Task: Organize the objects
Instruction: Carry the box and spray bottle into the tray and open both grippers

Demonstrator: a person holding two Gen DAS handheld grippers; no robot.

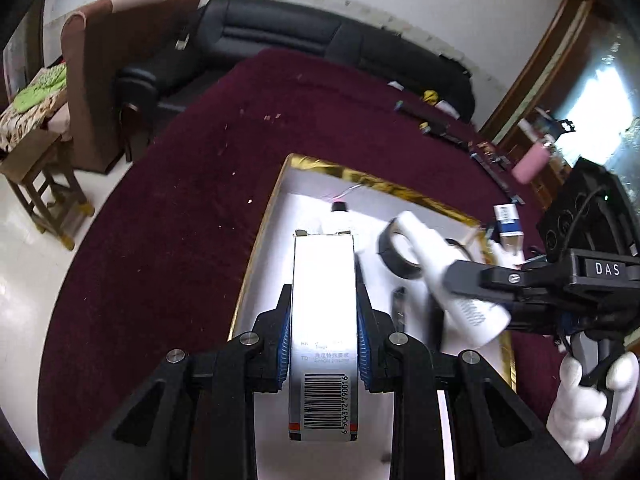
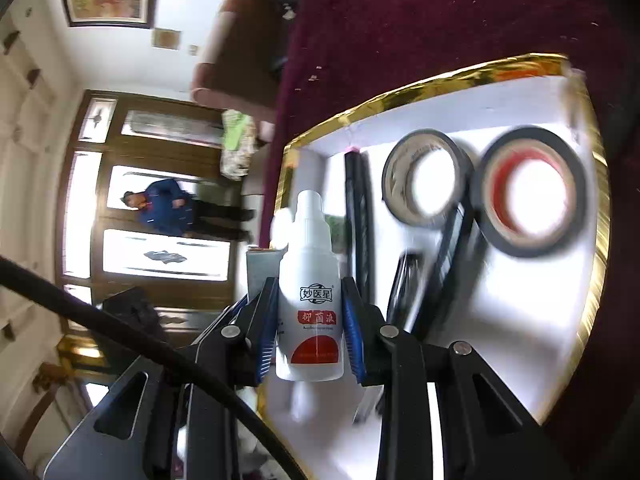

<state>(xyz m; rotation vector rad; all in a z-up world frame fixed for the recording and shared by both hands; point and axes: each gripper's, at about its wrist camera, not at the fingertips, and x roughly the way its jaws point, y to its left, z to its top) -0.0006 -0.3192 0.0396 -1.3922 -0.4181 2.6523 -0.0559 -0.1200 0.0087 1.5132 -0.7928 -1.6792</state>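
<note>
My left gripper (image 1: 323, 340) is shut on a tall silver box (image 1: 323, 292) with a barcode and holds it over the white tray (image 1: 256, 248) with the gold rim. My right gripper (image 2: 312, 320) is shut on a white bottle (image 2: 312, 280) with a red label, above the same tray (image 2: 400, 92). The left wrist view shows that gripper (image 1: 456, 284) coming in from the right with the bottle (image 1: 416, 236), carried by a white-gloved hand (image 1: 580, 400). In the tray lie two black tape rolls (image 2: 426, 178) (image 2: 532, 192) and some black pens (image 2: 358, 220).
The tray rests on a dark red tablecloth (image 1: 180, 200). A small black-capped bottle (image 1: 340, 210) stands in the tray. A blue box (image 1: 508, 220), a pink object (image 1: 530, 162) and small items lie at the table's right. A black sofa (image 1: 280, 32) and a person (image 2: 168, 208) are beyond.
</note>
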